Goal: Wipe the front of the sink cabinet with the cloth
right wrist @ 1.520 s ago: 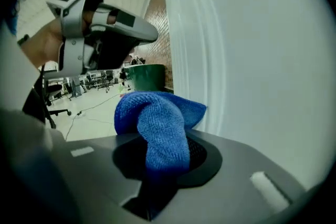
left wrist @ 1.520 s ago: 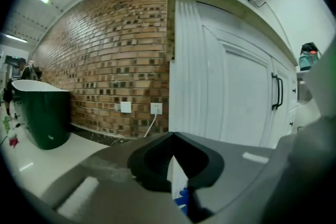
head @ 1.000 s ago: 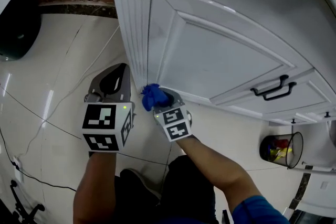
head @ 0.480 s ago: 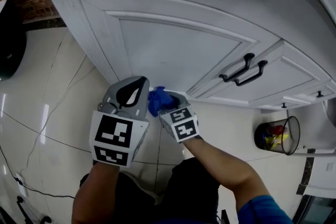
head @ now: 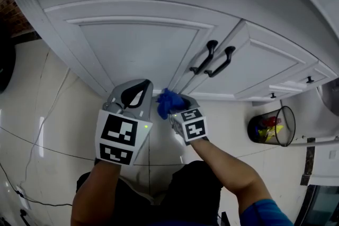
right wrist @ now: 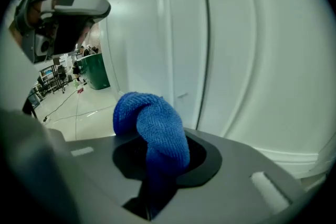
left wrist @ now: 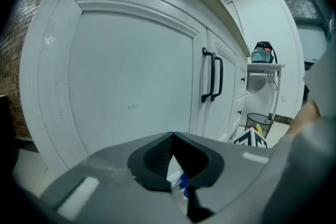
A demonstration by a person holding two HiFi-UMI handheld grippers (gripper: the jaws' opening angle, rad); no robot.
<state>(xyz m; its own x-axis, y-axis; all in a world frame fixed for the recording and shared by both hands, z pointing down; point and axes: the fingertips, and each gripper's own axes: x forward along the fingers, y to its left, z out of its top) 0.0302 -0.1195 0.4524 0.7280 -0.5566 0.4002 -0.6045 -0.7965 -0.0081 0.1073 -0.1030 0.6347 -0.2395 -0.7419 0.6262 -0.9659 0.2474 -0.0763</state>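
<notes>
Head cam sits high and looks steeply down the sink cabinet (head: 143,55) front to the floor (head: 47,114). The left gripper view is low and close to the left door, facing it nearly square and tilted up. Its black handles (left wrist: 212,76) and wire bin (left wrist: 257,122), at centre-right, also show in the head view. The right gripper view is nearest, almost against the cabinet's bottom edge and slanting along the front, w/ open room at its left edge. The blue cloth (right wrist: 152,128) fills its foreground and is shared w/ both other views.
</notes>
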